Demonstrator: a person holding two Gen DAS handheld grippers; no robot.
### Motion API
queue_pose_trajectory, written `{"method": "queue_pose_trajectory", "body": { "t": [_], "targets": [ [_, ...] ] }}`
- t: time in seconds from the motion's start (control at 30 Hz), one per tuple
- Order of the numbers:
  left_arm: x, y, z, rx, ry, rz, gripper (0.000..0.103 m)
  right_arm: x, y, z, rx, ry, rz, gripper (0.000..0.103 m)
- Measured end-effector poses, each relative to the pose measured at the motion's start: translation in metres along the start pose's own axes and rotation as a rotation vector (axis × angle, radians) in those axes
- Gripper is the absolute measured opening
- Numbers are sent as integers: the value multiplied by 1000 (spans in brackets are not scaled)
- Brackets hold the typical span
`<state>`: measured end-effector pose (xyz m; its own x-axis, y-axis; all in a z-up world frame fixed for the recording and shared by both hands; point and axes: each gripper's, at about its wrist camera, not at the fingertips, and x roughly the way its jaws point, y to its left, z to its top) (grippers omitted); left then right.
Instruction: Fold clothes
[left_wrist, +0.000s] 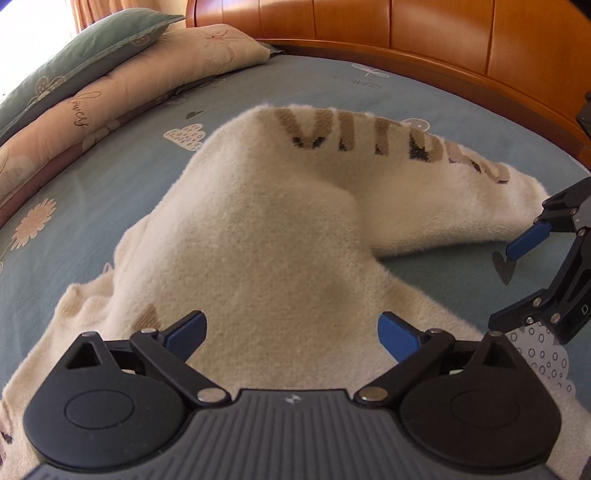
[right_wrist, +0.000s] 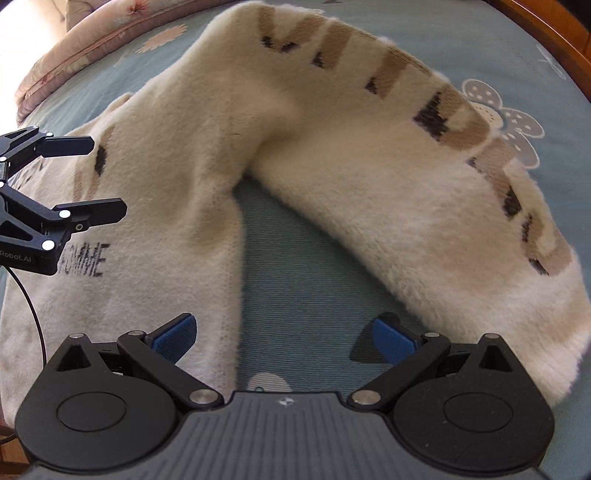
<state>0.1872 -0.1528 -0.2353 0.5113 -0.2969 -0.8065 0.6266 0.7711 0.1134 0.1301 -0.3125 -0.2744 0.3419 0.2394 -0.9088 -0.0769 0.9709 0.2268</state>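
The left claw (left_wrist: 291, 332) hangs low over the body of a cream sweater (left_wrist: 258, 236), its blue pads spread wide with nothing between them. The right claw (right_wrist: 282, 338) is also spread and empty; it hovers over bare blue bed sheet (right_wrist: 306, 266) in the wedge between the sweater's body and its sleeve (right_wrist: 424, 192). In the left wrist view the right claw appears at the right edge, near the sleeve's cuff end but not touching it.

The sweater lies near the middle of the bed, its body running from the near edge toward the headboard (left_wrist: 406, 26). The sleeve, lettered in tan and black, branches off at the shoulder and angles back toward the near right, so body and sleeve form an upside-down V. Pillows (left_wrist: 110, 74) are stacked along the bed's left edge.

The likely step is folding this sleeve across the body. To do it well, the right claw should pinch the cuff, taking the sleeve's full thickness but none of the sheet, lift only slightly, and carry it left until the sleeve lies flat on the body. The left claw could press the shoulder to pin the fold line. The cuff's exact edge is blurred, so the best grip point is uncertain.
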Motion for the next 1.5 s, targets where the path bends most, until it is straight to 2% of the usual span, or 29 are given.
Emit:
{"method": "queue_pose_trajectory", "body": {
  "t": [0.23,0.33,0.43,0.53,0.73,0.9,1.0,1.07,1.1,1.13,1.17,1.2,1.23,1.33,1.5],
  "targets": [
    [25,-37,18,93,50,-76,99,-20,-69,-28,196,-22,-93,103],
    [34,-47,22,109,69,-80,99,-29,-99,-46,299,-23,-112,103],
    [41,-55,25,110,86,-88,99,-36,-120,-59,380,-65,-63,103],
    [46,-60,29,101,101,-94,99,-38,-132,-59,433,-128,-11,103],
    [53,-64,35,107,120,-94,99,-32,-161,-30,524,-258,59,102],
    [53,-66,32,121,123,-83,99,-30,-175,-16,554,-293,94,102],
    [53,-66,30,116,126,-76,99,-36,-174,-19,504,-255,57,85],
    [53,-66,29,113,130,-67,99,-39,-173,-23,467,-230,23,64],
    [53,-67,29,119,131,-62,99,-40,-173,-23,452,-219,8,59],
    [52,-68,28,128,131,-57,99,-40,-173,-22,438,-209,-7,51],
    [52,-68,27,135,130,-54,99,-41,-173,-21,424,-198,-22,38],
    [51,-68,27,137,130,-53,99,-41,-173,-20,412,-187,-31,31],
    [50,-68,27,137,131,-52,99,-41,-172,-17,401,-175,-36,17],
    [47,-65,27,130,137,-52,99,-48,-168,-6,350,-176,-75,13],
    [42,-62,27,129,143,-35,99,-72,-171,17,289,-239,-147,13]
  ]
}}
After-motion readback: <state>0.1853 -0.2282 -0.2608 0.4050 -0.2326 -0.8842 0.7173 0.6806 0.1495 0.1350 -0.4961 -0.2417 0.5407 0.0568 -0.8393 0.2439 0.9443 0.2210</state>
